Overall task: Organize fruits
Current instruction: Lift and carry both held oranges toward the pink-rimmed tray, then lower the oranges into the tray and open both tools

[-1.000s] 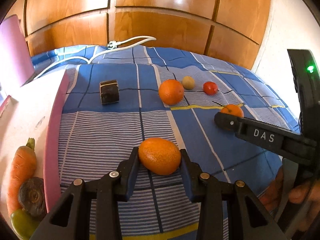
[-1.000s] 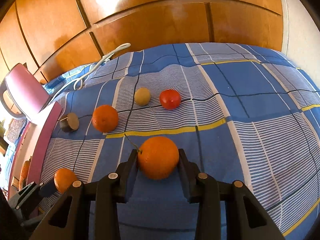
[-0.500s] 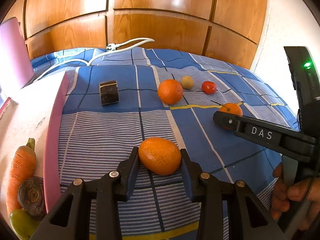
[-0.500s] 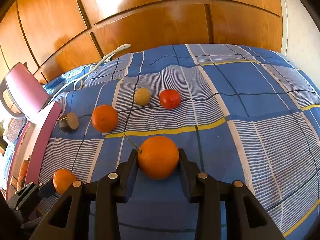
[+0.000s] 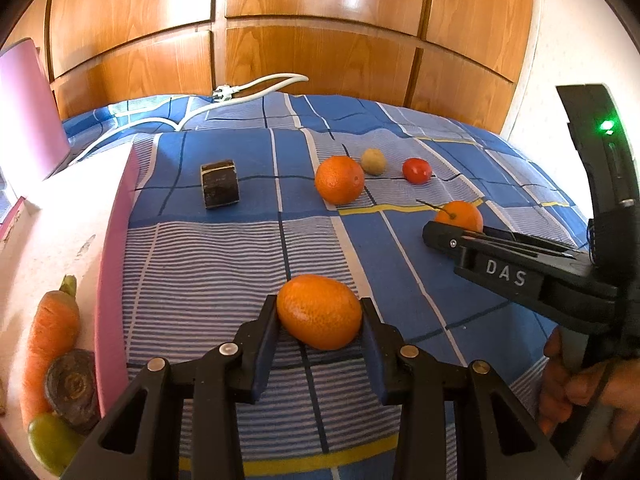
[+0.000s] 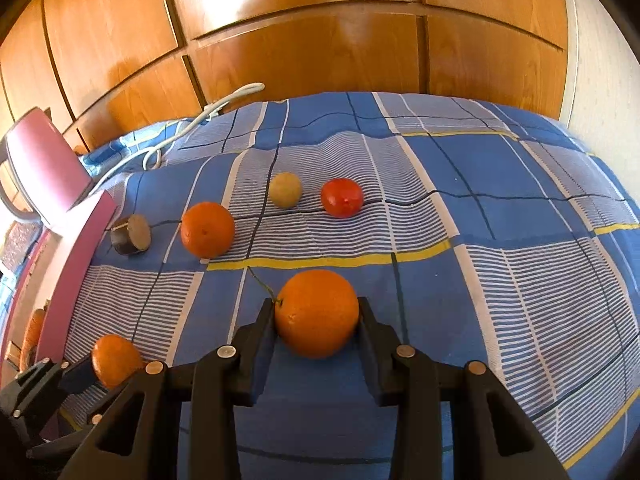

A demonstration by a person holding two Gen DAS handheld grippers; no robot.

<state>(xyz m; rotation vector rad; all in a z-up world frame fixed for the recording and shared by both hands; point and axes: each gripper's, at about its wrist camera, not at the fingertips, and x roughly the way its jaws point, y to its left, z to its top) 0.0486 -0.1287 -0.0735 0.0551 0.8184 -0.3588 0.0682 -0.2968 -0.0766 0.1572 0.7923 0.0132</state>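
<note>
My left tool is clamped on a mandarin, both pads pressed against its sides, just above the blue checked bedspread. My right tool grips a round orange the same way; a thin stem sticks out from its upper left. In the left wrist view, that right tool reaches in from the right with the orange showing behind its near finger, and my hand is wrapped around its handle.

Further up the bed lie 3 loose pieces in a rough row: a larger orange, a small tan-yellow fruit and a red one, near each other but not touching. Left of them, apart, sits a dark brown cylinder on its side.

Along the left edge stands a pink-rimmed tray. In it I see a carrot, a dark round beet-like piece and something green, all touching. A white cable trails across the far end of the bed, below the wooden wardrobe doors.
</note>
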